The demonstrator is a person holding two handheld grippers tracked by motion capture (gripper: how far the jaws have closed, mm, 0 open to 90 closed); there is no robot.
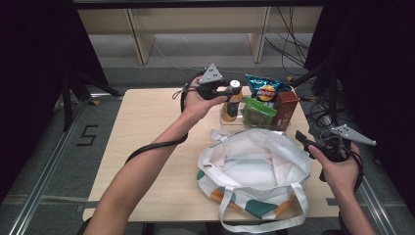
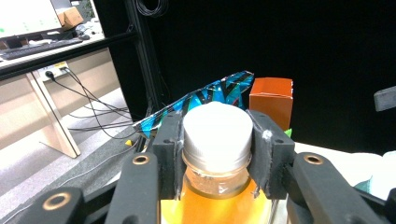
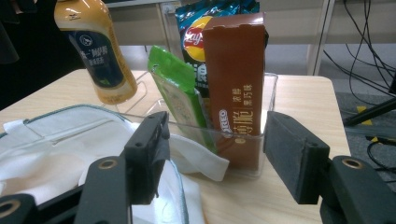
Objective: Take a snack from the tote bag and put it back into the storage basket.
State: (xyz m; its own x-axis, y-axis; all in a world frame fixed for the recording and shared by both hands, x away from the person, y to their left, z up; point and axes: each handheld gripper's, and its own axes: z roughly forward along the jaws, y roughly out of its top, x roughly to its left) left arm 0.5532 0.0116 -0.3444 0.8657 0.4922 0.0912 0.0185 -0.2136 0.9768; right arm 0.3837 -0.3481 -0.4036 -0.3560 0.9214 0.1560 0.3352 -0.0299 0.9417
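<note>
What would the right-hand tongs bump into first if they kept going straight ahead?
Probably the clear plastic bin, with the tall brown cardboard box right behind its wall. The open right tongs point at it over bare table; depth is hard to judge.

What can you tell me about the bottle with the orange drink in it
The bottle is clear plastic, filled with orange liquid, with a white screw cap and a dark blue label bearing pale print. It stands upright at the left end of the clear tray, beside the green packet. The left hand-held gripper is shut on it, one black pad on each side of the cap. Whether its base rests on the tray cannot be told.
</note>
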